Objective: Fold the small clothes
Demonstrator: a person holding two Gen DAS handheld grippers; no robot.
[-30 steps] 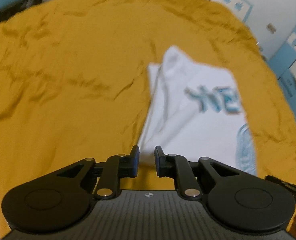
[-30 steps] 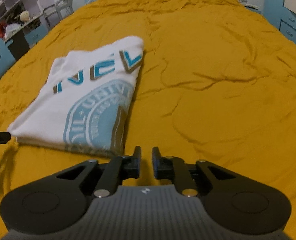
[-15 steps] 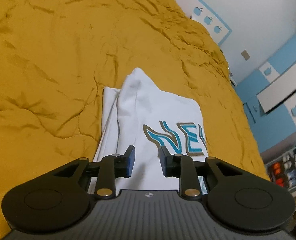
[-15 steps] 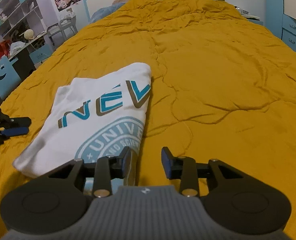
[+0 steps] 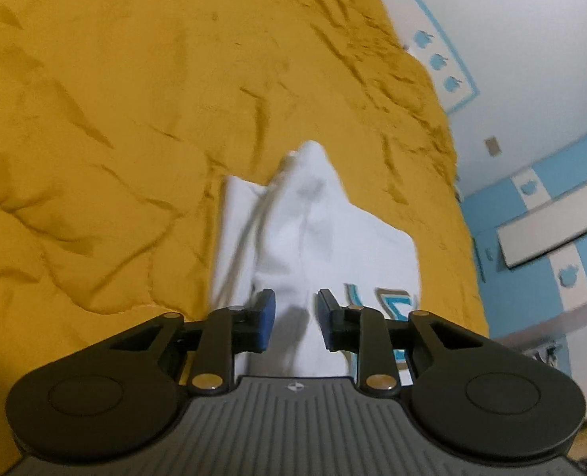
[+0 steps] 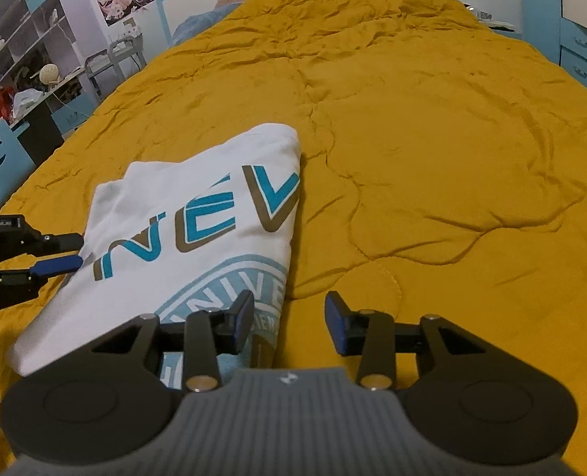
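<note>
right gripper (image 6: 287, 323) opening, empty | left gripper (image 5: 295, 319) parted, empty | mustard bedspread (image 6: 432, 150) | blue-white walls (image 5: 531, 79)

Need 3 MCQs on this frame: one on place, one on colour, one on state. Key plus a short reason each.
1. Where does the white T-shirt lie?
A. on the bed cover
B. on a desk
C. on the floor

2. What colour is the bed cover?
A. blue
B. mustard yellow
C. grey

3. What state is the T-shirt in?
A. spread flat
B. hanging
C. folded into a compact bundle

Key: 1 A, the cover surrounds it on all sides. 2 B, both wrist views show it yellow. 3 C, stacked layers show at its edge, lettering cut off at the fold.
</note>
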